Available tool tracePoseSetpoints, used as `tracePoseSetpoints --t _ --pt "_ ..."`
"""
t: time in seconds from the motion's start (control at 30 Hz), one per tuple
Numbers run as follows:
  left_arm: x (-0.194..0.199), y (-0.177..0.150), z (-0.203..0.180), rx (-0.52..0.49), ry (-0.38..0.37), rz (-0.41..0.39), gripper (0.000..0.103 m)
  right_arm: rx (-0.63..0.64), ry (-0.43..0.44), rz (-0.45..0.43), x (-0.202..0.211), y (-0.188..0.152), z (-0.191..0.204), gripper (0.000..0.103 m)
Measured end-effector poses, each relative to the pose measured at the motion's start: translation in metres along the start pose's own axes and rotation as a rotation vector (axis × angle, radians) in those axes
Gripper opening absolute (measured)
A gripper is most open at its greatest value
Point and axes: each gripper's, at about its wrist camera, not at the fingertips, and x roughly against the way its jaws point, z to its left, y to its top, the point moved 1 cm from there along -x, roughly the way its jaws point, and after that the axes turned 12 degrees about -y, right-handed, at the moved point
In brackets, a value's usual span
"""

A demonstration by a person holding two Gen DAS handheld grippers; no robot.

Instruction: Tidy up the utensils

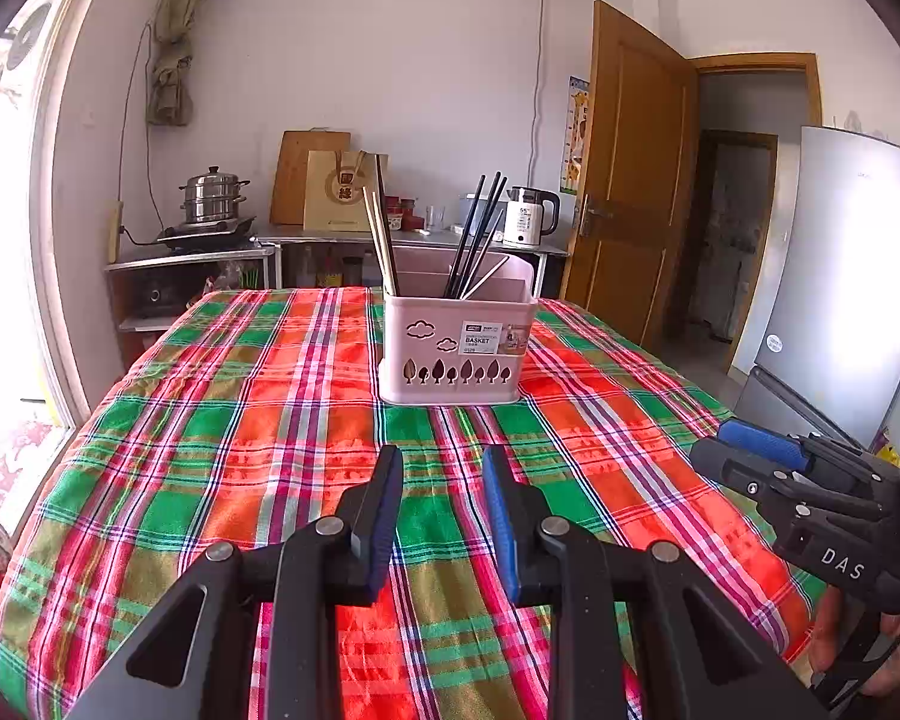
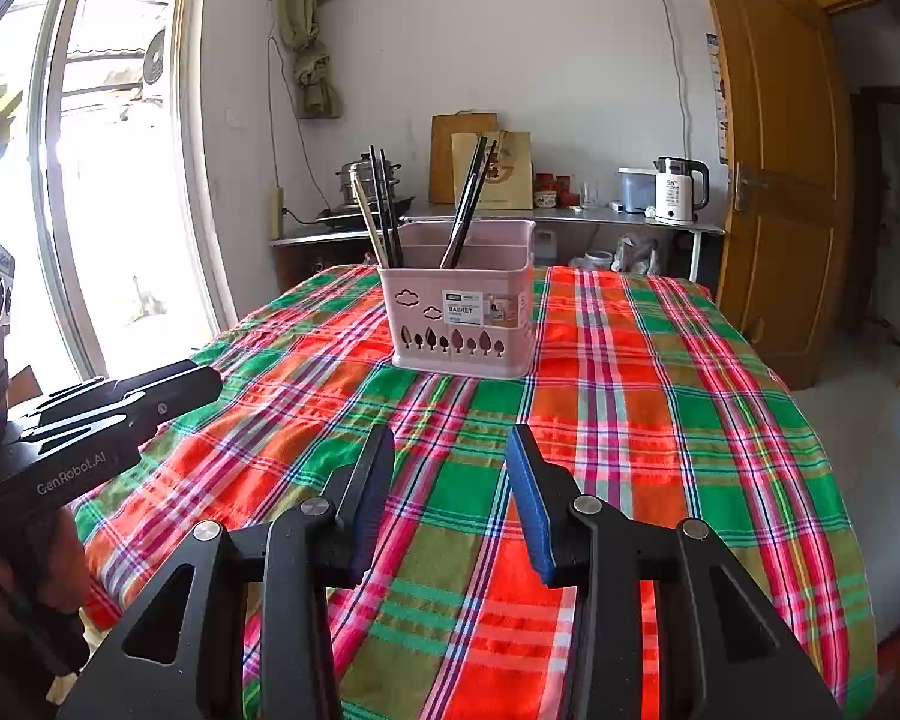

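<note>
The table (image 1: 150, 480), covered with a red, green and pink plaid cloth, is the largest surface in view; apart from the basket, no loose utensils are visible on it in either view.

The pink basket (image 1: 456, 348) is the reference landmark. It stands upright on the cloth, about midway across the table and toward its far side. An internal divider is visible, giving at least two compartments.

Contents of the basket:
- Black chopsticks (image 1: 477, 234) stand in a right-hand compartment, leaning with their tops to the right.
- A silver utensil (image 1: 486, 276), too slender to identify, leans beside them.
- Pale wooden chopsticks (image 1: 378, 240) stand at the left front corner of the basket, with a dark pair against them.
All long axes run near-vertical, tips protruding above the basket rim.

Left gripper (image 1: 441, 483): jaws apart, holding nothing. It hovers on the near side of the basket, pointed straight at the basket's front wall, well apart from it.

Right gripper (image 2: 450, 462): jaws apart, holding nothing. It likewise sits on the near side of the basket, slightly right of the basket's centre line.

Judgement: neither gripper is clearly nearer. The utensils lie directly ahead of and above both jaw lines. Any pick would require approaching from above the rim, jaws closing across the upright shafts.
</note>
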Motion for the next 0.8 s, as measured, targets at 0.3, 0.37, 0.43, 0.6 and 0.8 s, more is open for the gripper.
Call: tracePoseSetpoints --t 0.3,0.37,0.43,0.6,0.8 --pt "-0.0065 -0.0025 -0.0014 0.003 -0.005 0.018 0.027 -0.001 0.000 0.000 0.0006 -0.0009 -0.0015 0.040" --pt "-0.0071 -0.0028 -0.0025 0.001 -0.005 0.020 0.027 -0.003 0.000 0.002 0.0001 -0.0006 -0.0017 0.040" --pt "-0.0074 -0.0032 -0.0029 0.003 -0.010 0.022 0.027 -0.005 0.004 0.004 -0.0001 -0.0006 -0.0020 0.040" --pt "-0.0078 -0.0042 -0.0034 0.007 -0.011 0.023 0.027 -0.004 0.005 0.004 0.0001 -0.0006 -0.0007 0.040" --pt "-0.0074 -0.0059 -0.0027 0.008 -0.008 0.026 0.027 -0.003 0.008 0.006 0.0001 -0.0006 0.0005 0.040"
